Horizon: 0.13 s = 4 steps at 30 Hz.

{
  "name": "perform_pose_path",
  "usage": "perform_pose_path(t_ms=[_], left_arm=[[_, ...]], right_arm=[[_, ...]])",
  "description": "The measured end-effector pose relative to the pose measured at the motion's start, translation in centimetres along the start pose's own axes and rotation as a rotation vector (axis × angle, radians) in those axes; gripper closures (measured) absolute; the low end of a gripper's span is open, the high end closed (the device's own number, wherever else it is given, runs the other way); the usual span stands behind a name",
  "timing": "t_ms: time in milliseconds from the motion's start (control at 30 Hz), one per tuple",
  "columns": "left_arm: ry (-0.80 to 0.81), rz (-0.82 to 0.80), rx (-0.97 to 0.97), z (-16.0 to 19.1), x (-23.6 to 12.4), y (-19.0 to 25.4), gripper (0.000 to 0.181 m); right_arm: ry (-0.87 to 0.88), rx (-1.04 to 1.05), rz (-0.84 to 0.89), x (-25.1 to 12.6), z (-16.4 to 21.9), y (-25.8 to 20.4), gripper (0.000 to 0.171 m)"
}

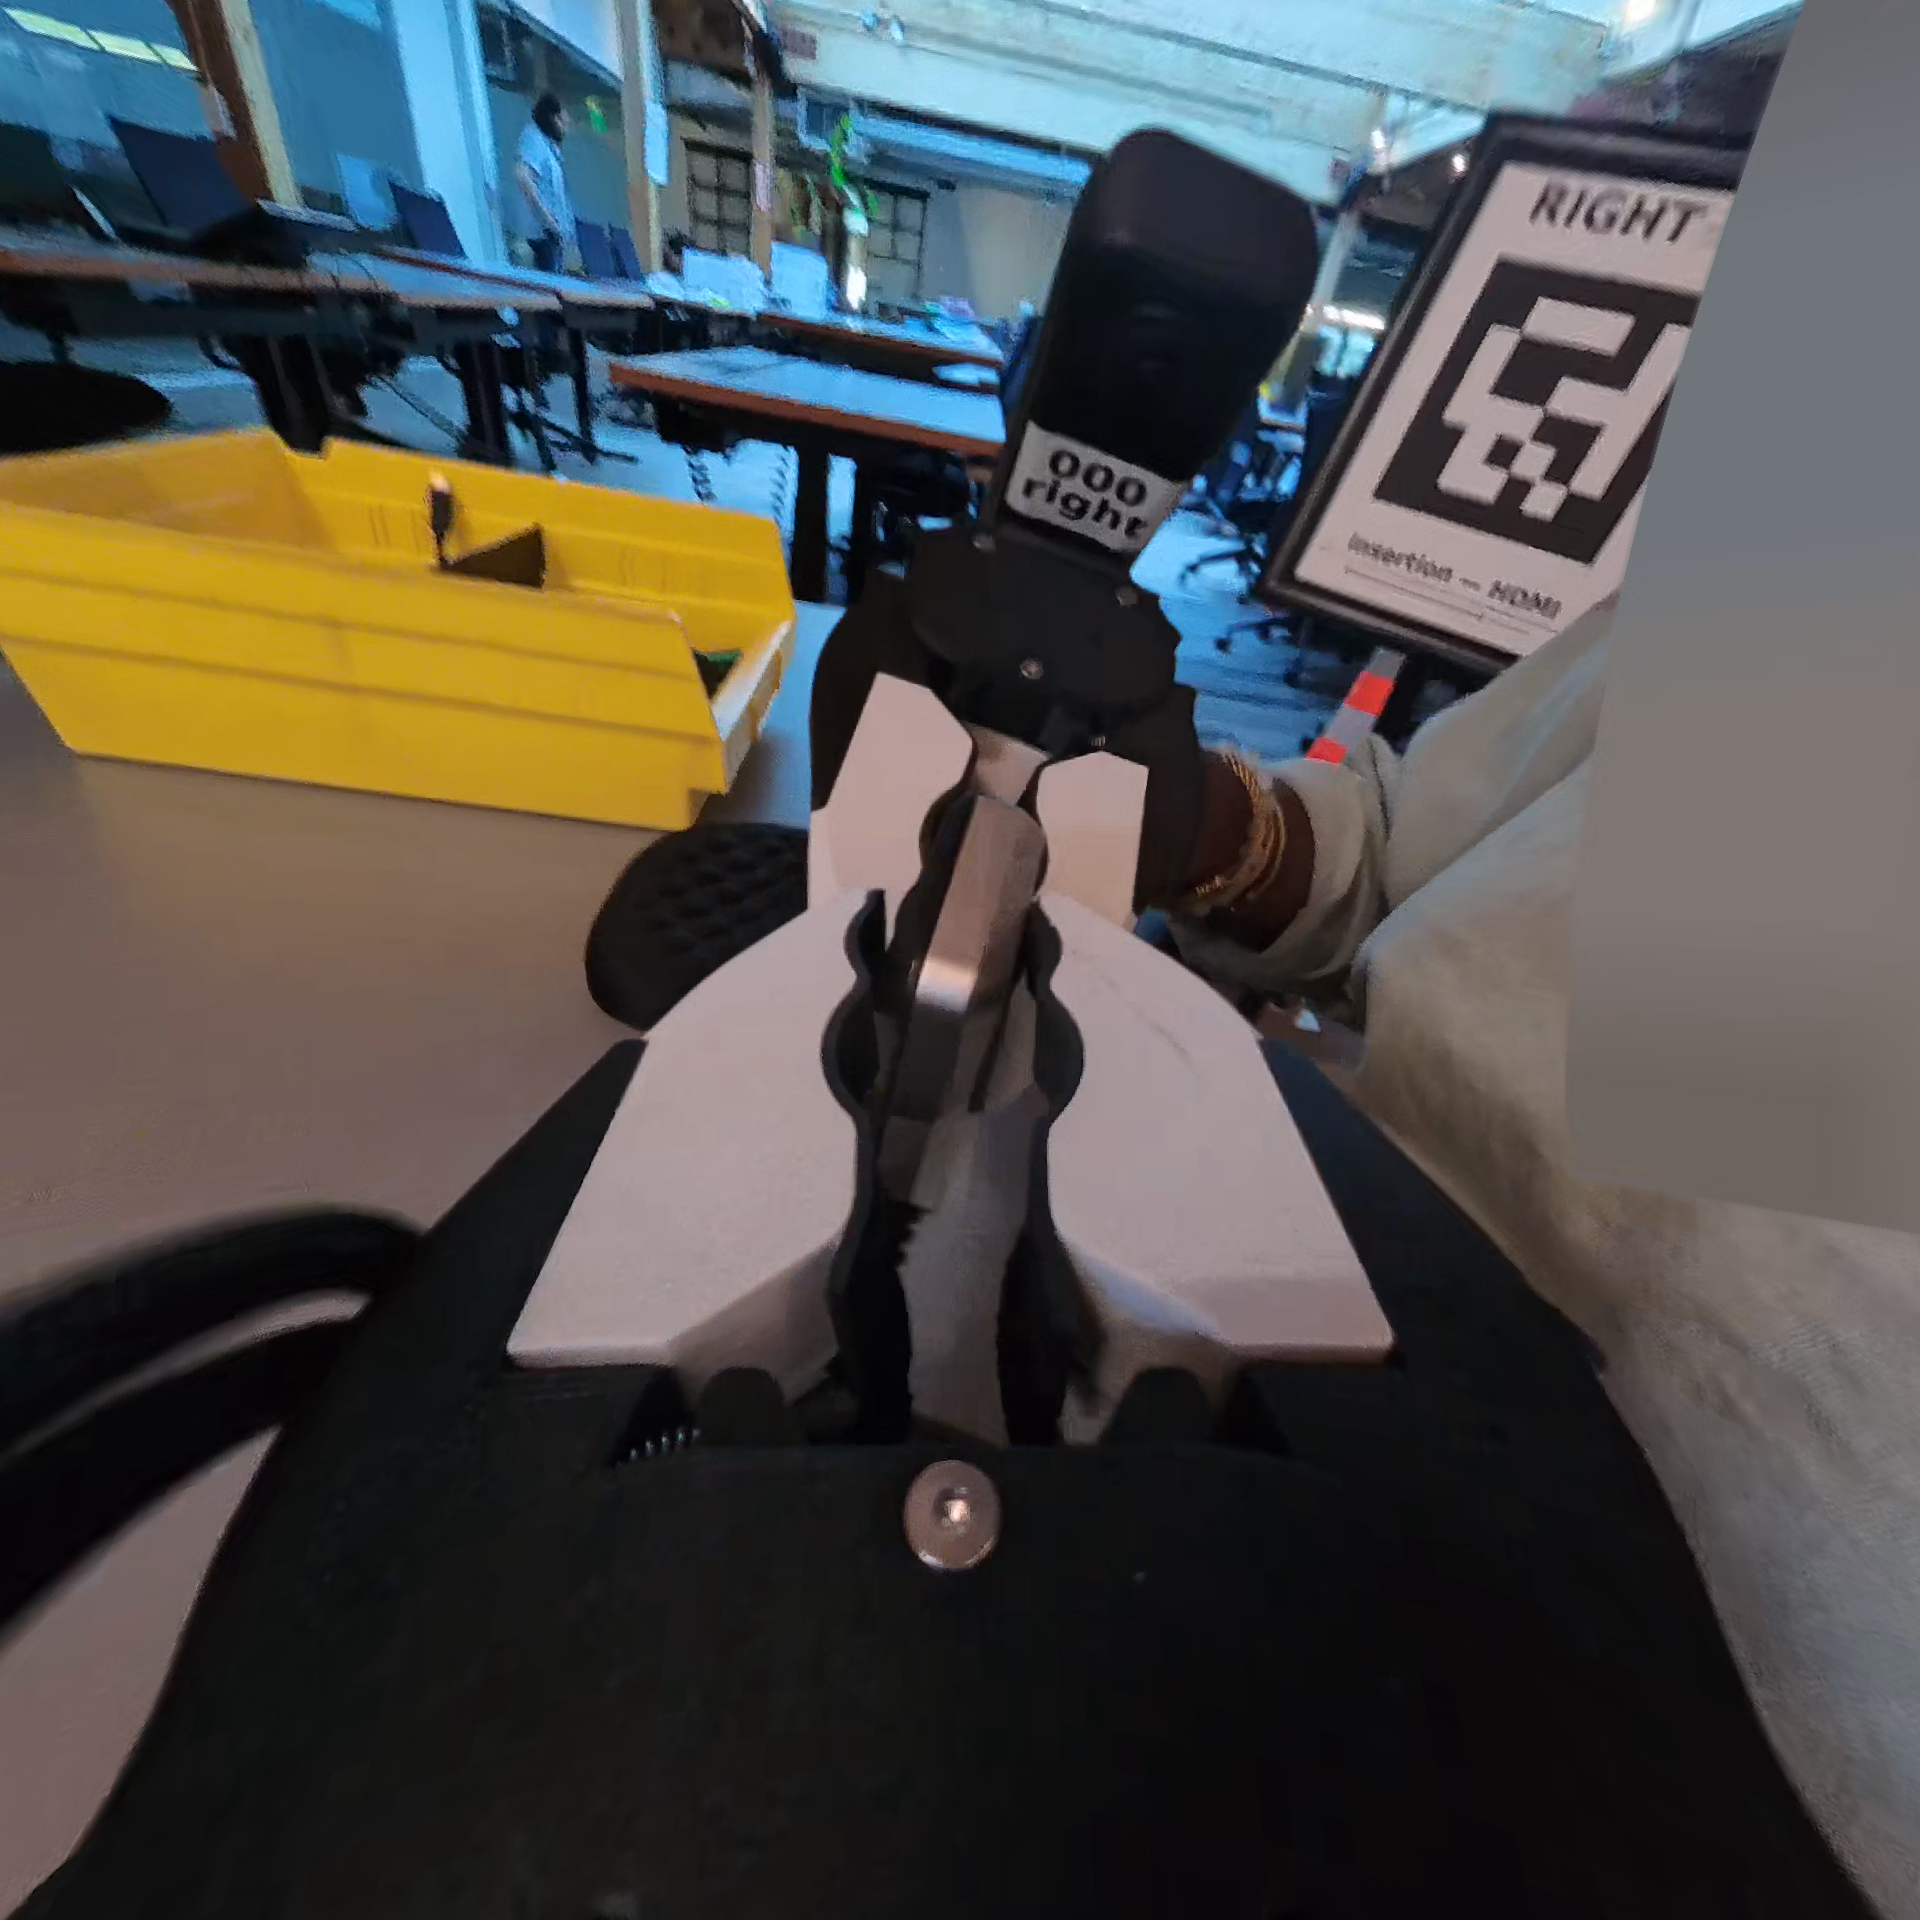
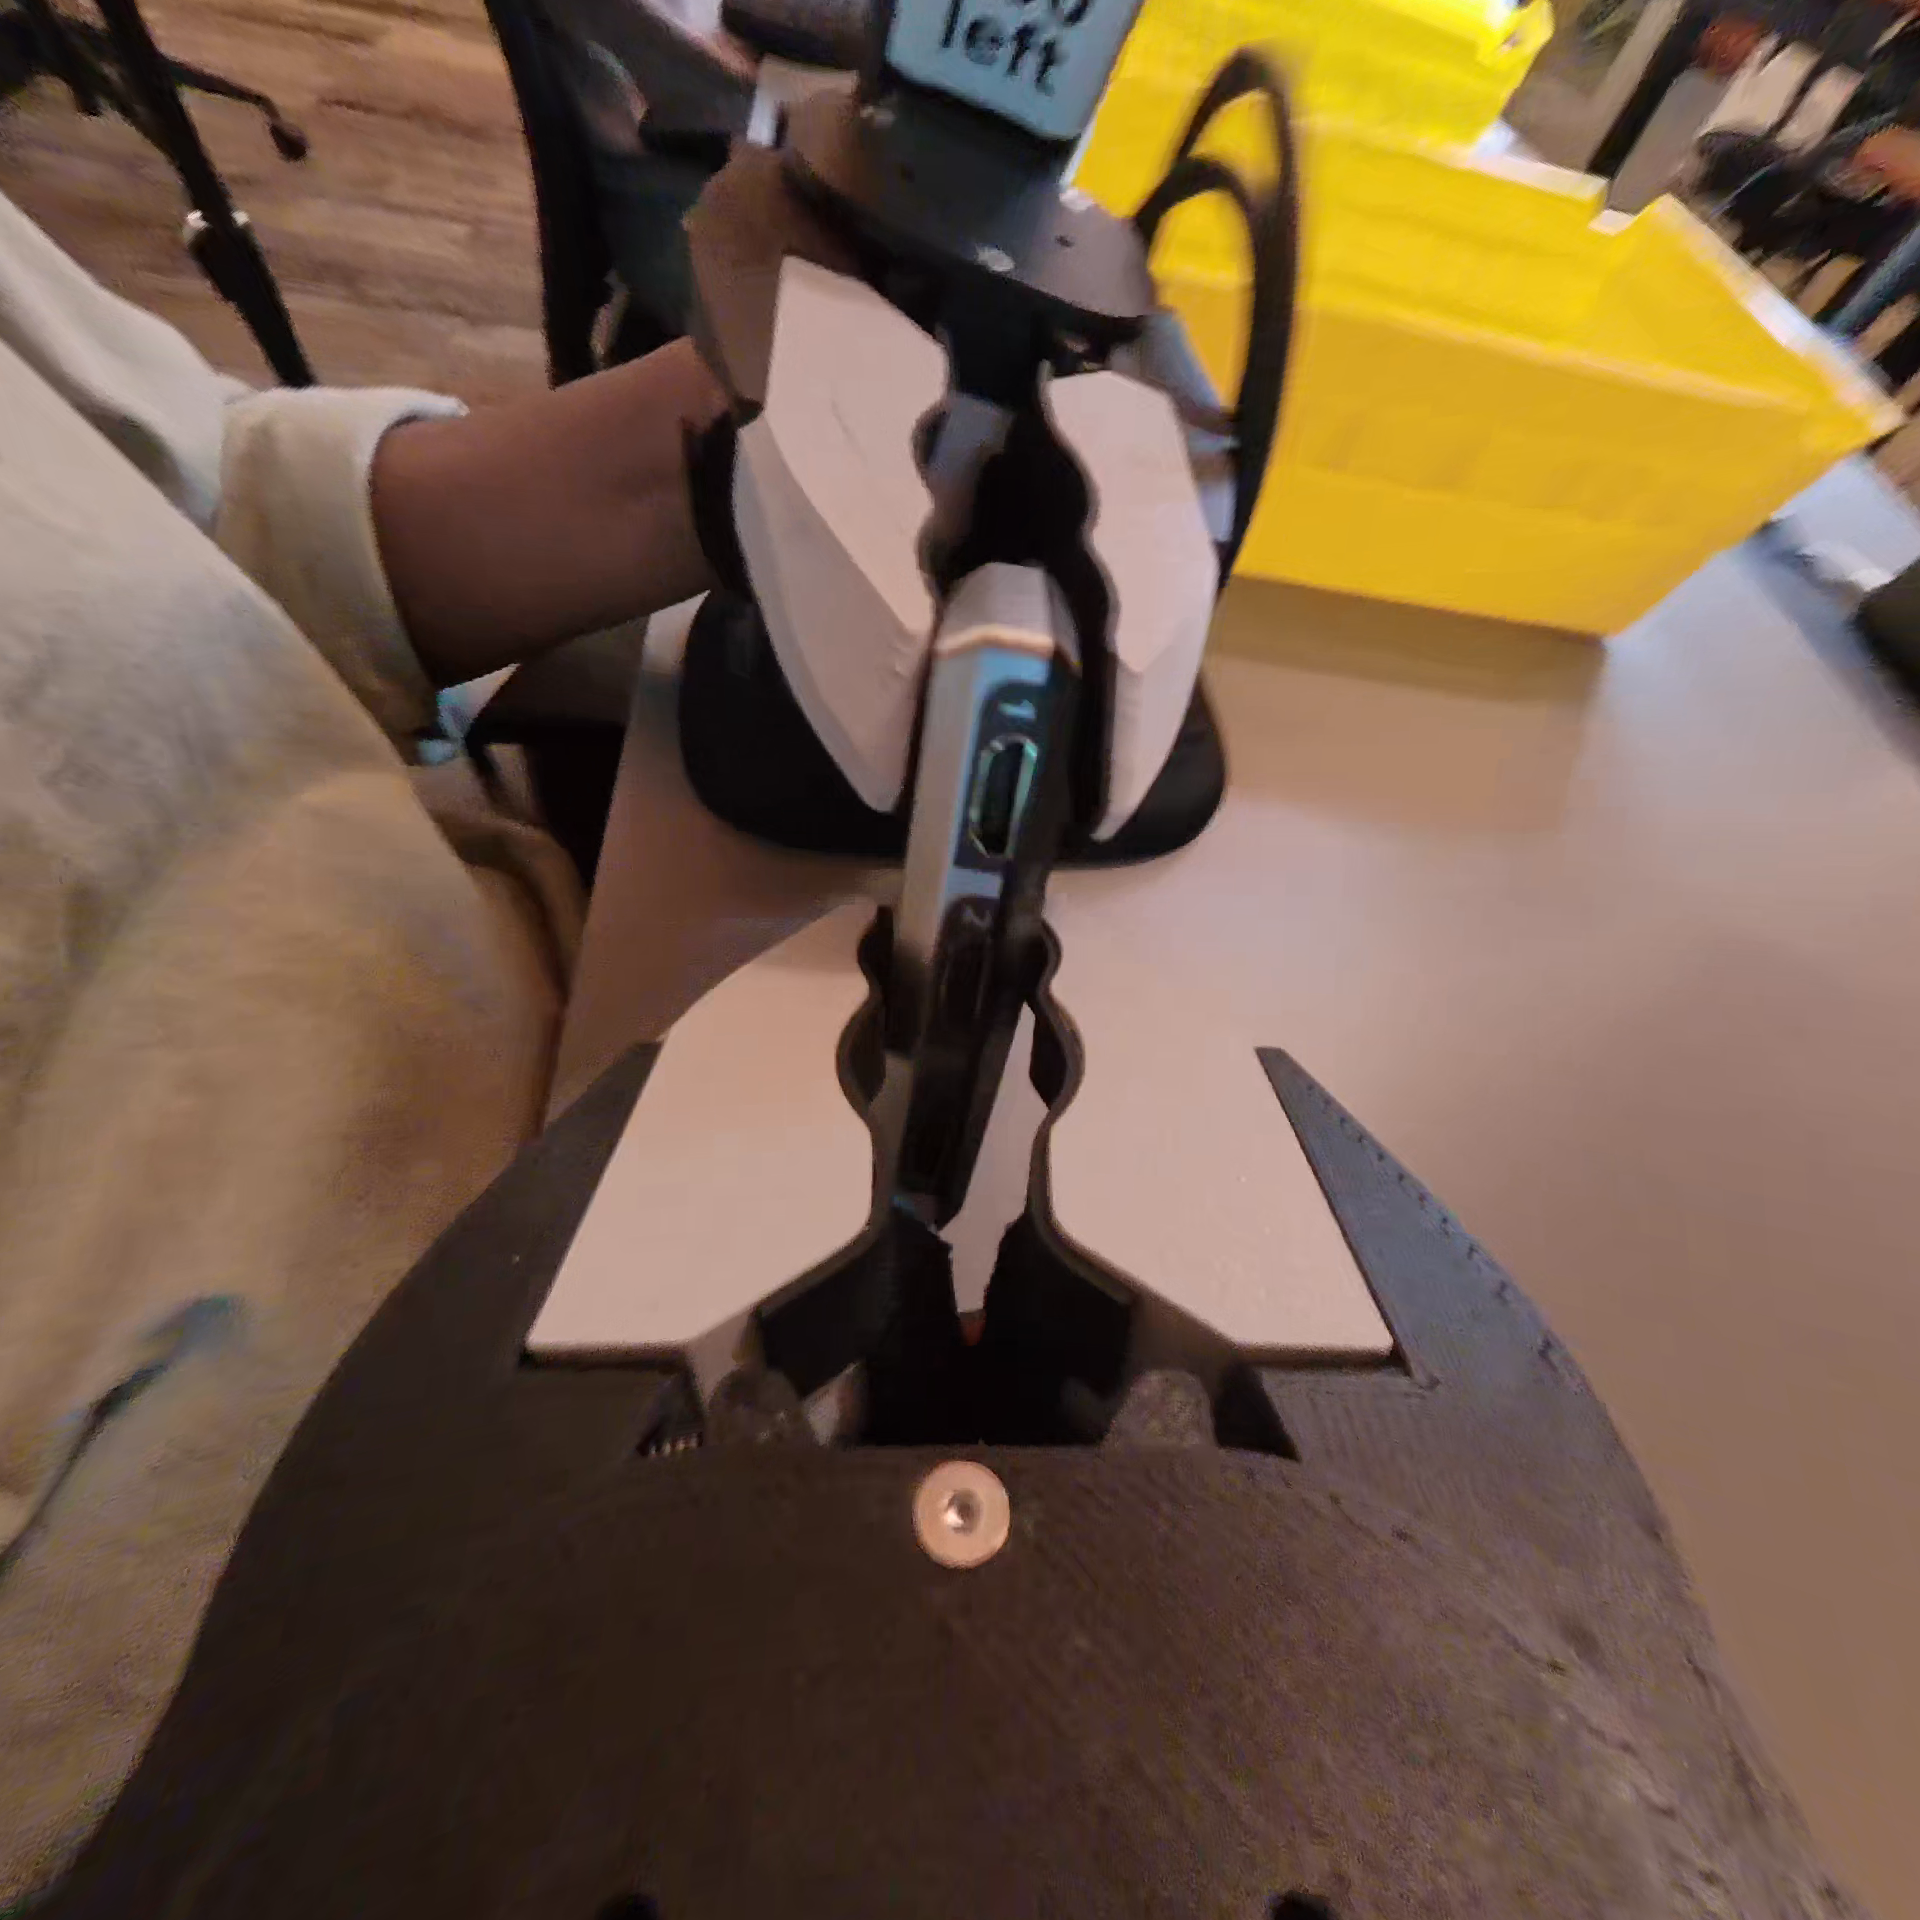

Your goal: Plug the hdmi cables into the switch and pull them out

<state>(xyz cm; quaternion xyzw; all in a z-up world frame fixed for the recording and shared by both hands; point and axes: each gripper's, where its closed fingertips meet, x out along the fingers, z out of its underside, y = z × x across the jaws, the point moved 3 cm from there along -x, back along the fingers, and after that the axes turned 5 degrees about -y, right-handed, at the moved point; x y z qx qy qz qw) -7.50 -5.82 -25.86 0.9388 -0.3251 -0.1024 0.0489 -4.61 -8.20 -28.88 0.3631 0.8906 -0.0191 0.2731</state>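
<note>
A slim silver HDMI switch (image 1: 982, 904) is held in the air between my two grippers, which face each other. My left gripper (image 1: 956, 935) is shut on the near end of the switch. My right gripper (image 1: 977, 831) is shut on the far end. In the right wrist view my right gripper (image 2: 956, 935) clamps one end of the switch (image 2: 987, 665) and the left gripper (image 2: 1003, 810) clamps the other. An empty port (image 2: 1003, 795) shows on the switch's narrow side. A black cable (image 2: 1268, 260) loops behind the left gripper; its plug is hidden.
A yellow bin (image 1: 364, 623) stands on the grey table (image 1: 260, 987) at the left, and shows in the right wrist view (image 2: 1455, 416). A black mesh pad (image 1: 707, 914) lies under the grippers. A framed marker sign (image 1: 1507, 395) stands at the right. A blurred black cable (image 1: 156, 1330) curves at the lower left. My hands' fingertips stand some 4 cm from each other.
</note>
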Motion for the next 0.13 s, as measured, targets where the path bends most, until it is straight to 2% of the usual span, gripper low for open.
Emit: perform_pose_path(t_ms=[133], left_arm=[[0.152, -0.07, 0.045, -3.8, -1.8, 1.7, 0.131]], right_arm=[[0.101, -0.067, 0.159, -3.3, -2.4, 1.5, 0.149]])
